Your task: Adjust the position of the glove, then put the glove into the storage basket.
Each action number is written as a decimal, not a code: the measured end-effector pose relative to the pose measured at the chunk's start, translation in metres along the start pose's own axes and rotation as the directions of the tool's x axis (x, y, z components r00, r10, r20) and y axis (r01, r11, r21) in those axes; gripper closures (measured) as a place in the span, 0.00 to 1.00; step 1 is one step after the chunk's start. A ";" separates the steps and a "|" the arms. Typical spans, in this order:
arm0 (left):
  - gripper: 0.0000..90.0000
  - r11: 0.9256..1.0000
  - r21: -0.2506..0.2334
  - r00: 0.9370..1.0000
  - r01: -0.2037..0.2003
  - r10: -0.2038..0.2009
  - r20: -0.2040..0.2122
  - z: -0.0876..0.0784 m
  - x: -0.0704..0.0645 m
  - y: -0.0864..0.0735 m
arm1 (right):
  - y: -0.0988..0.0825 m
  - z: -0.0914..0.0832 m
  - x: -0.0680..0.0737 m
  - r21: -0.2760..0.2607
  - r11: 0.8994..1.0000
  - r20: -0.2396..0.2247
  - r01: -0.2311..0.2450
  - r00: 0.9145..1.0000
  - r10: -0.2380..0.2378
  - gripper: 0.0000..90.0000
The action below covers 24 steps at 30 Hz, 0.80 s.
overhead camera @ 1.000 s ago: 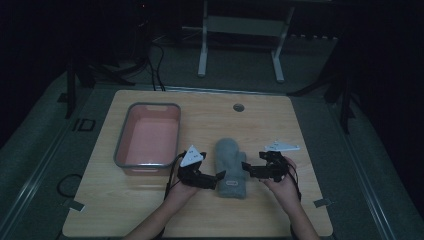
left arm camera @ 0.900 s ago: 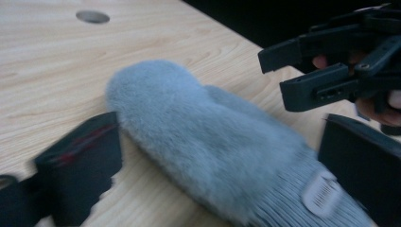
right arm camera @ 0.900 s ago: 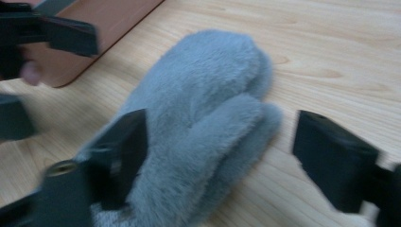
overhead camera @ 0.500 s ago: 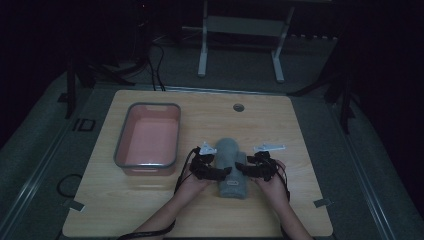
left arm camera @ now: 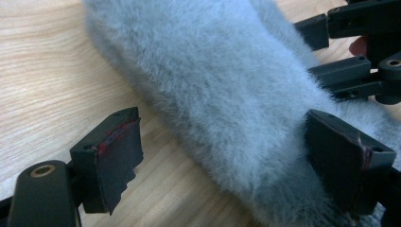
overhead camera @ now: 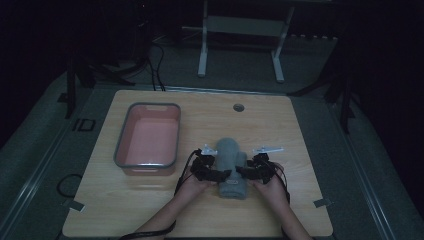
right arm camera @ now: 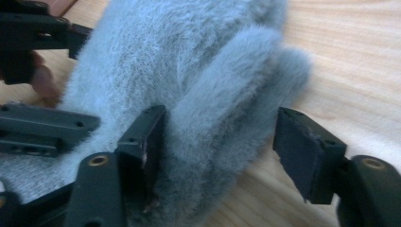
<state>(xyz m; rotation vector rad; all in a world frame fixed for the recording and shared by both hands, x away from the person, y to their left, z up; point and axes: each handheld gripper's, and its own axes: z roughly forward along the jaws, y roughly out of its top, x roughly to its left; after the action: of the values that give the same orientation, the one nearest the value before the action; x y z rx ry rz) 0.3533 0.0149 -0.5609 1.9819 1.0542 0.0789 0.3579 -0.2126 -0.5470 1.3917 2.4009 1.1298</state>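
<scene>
A grey fluffy rolled cloth point(overhead camera: 231, 162) lies on the wooden table point(overhead camera: 300, 130), right of centre. My left gripper point(overhead camera: 219, 175) sits at its near left side and my right gripper point(overhead camera: 246, 172) at its near right side, jaws pointing inward. In the left gripper view, the cloth point(left arm camera: 227, 85) lies partly between the left gripper's point(left arm camera: 227, 151) jaws. One pad point(left arm camera: 343, 161) touches the fur; the other point(left arm camera: 116, 151) stands clear over bare wood. In the right gripper view, a fold of the cloth point(right arm camera: 222, 109) sits between the right gripper's point(right arm camera: 224, 142) jaws. One pad point(right arm camera: 149, 137) digs into fur; the other point(right arm camera: 302, 146) is apart. Both pairs of jaws have just been closing.
A pink tub with a grey rim point(overhead camera: 119, 150) stands to the left of the cloth, close to the left hand. A round hole point(overhead camera: 238, 107) is set in the table's far side. A white frame point(overhead camera: 240, 30) stands on the floor beyond the table.
Both grippers have moved inward from the sides and come down to the grey cloth. Their jaws now straddle its edges.
</scene>
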 end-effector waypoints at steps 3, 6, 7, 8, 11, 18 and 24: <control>0.19 1.000 0.011 1.000 -0.013 0.013 0.009 0.003 0.001 0.002 | -0.001 0.001 -0.003 0.011 0.999 -0.023 -0.031 0.999 0.031 0.44; 0.30 0.999 0.029 0.999 -0.021 0.020 0.041 0.005 0.000 0.004 | -0.001 0.002 -0.005 0.020 0.999 -0.042 -0.027 0.999 0.027 0.53; 0.35 0.999 0.032 0.998 -0.019 0.017 0.059 0.006 -0.001 0.005 | -0.001 0.002 -0.005 0.025 0.999 -0.056 -0.030 0.998 0.031 0.57; 0.40 0.999 0.033 0.997 -0.014 0.012 0.075 0.006 -0.001 0.005 | -0.001 0.002 -0.004 0.029 0.999 -0.059 -0.026 0.998 0.028 0.59; 0.54 0.999 0.033 0.993 -0.004 0.000 0.118 0.008 0.000 0.005 | 0.000 0.002 -0.003 0.038 0.999 -0.064 -0.011 0.998 0.014 0.69; 0.80 0.998 -0.008 0.990 -0.056 0.056 0.129 0.005 -0.007 0.005 | 0.001 -0.001 0.003 0.025 1.000 -0.042 -0.002 0.999 0.003 0.84; 0.85 0.997 -0.031 0.986 -0.066 0.070 0.150 -0.002 -0.011 0.013 | 0.001 -0.013 0.003 -0.025 0.998 -0.063 -0.056 0.997 0.054 0.88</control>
<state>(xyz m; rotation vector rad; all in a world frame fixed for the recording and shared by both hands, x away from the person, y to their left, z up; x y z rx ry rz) 0.3539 0.0052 -0.5470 1.9669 0.8842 -0.0209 0.3507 -0.2166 -0.5360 1.4440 2.3940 1.2310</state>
